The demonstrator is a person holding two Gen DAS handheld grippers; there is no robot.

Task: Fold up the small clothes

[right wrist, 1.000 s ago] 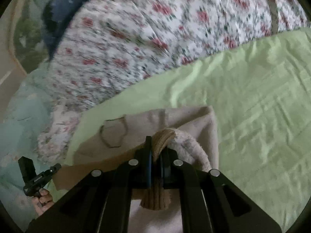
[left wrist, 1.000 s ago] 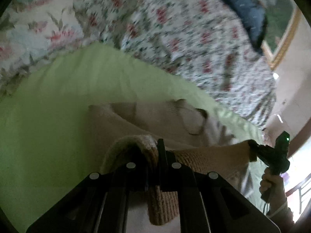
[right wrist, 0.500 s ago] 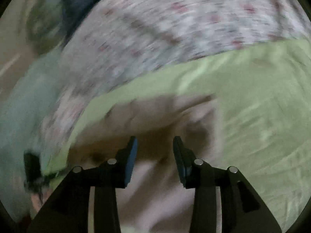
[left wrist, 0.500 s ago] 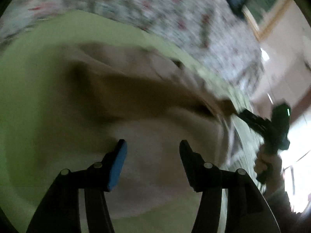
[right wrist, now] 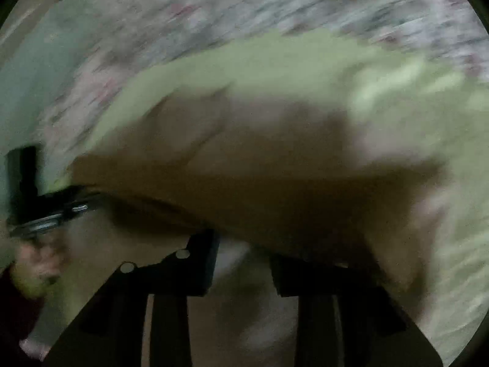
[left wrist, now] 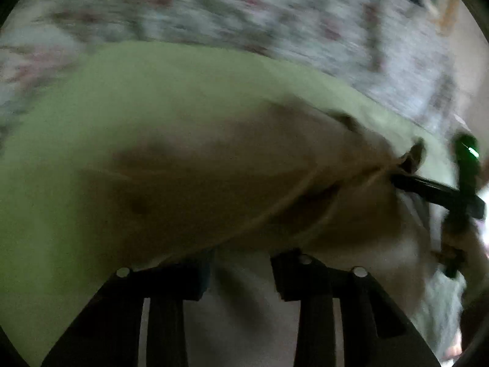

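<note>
A small beige garment [left wrist: 244, 183] lies on the light green sheet [left wrist: 91, 122], folded over on itself; both views are motion-blurred. My left gripper [left wrist: 241, 275] is open, its fingers apart at the garment's near edge, nothing between them. My right gripper [right wrist: 243, 260] is open too, its fingers apart at the near edge of the same garment [right wrist: 259, 168]. The right gripper also shows in the left wrist view [left wrist: 434, 189] at the garment's right end, and the left gripper in the right wrist view [right wrist: 52, 211] at its left end.
A floral quilt [left wrist: 275, 15] lies bunched across the far side of the bed, also in the right wrist view [right wrist: 275, 6]. The green sheet [right wrist: 428, 122] spreads to the right of the garment. The hands holding the grippers show at the frame edges.
Both grippers were shut on the garment's ribbed edge a second ago. They opened, let it go, and the garment now lies folded over on the sheet. Both cameras are moving.
</note>
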